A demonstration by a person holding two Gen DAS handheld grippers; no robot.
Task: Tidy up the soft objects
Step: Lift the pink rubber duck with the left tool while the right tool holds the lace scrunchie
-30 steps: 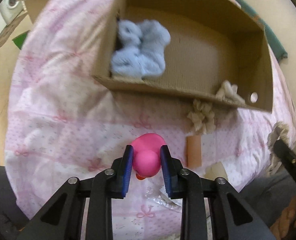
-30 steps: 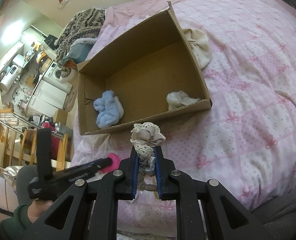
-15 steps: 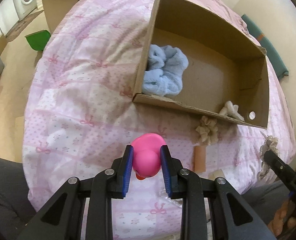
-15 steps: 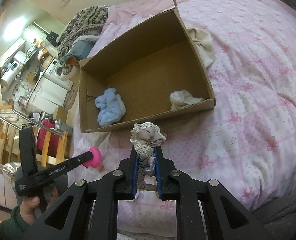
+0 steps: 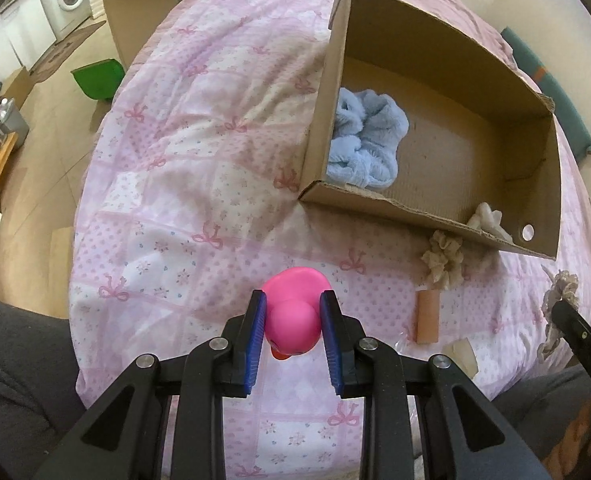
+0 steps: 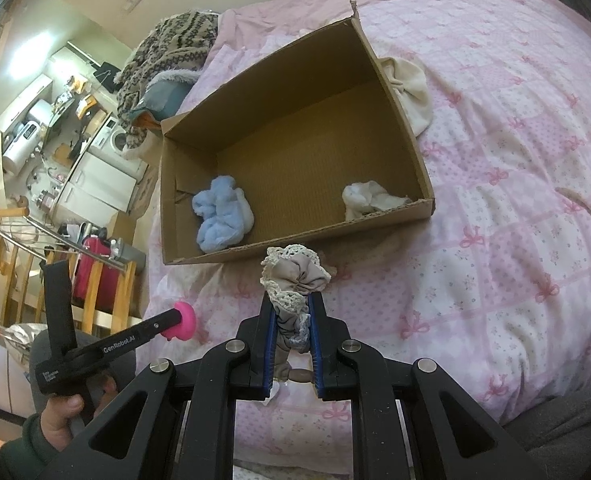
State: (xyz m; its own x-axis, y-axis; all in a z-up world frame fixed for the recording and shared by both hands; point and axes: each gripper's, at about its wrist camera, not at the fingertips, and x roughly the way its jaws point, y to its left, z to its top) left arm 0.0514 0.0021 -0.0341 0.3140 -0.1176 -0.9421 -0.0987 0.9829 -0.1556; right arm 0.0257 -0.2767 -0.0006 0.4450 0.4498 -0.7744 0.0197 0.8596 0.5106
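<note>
left wrist view shows the left gripper [image 5: 291, 334] pinching a pink rubber duck [image 5: 293, 316] between its blue pads, the duck's head squeezed from both sides and its orange beak pointing down towards the camera. it hangs over the pink bow-print quilt [image 5: 175, 184], well short of the near wall of the cardboard box [image 5: 427, 216]. right wrist view shows the right gripper [image 6: 292, 320] clamped on a beige lace-trimmed scrunchie [image 6: 293, 276], the frilled loop bunched up above the fingertips, just in front of the same box wall.

inside the box a light blue fluffy cloth [image 6: 221, 216] sits in the left corner and a white crumpled cloth [image 6: 369, 200] in the right corner, so the middle of the floor is bare. another beige scrunchie [image 5: 443, 262] lies on the quilt against the outside of the box wall, with a small tan tube [image 5: 427, 316] near it.

the step in hand looks like carrying both items over the wall and dropping them in. to do it well, i would lift each gripper clear of the cardboard edge before moving forward, since a low approach could push the light box across the soft quilt. aim for the bare middle, lower until the item is close to the floor, then spread the fingers. the scrunchie may cling to the pads, so a small shake could help; the duck may roll.
</note>
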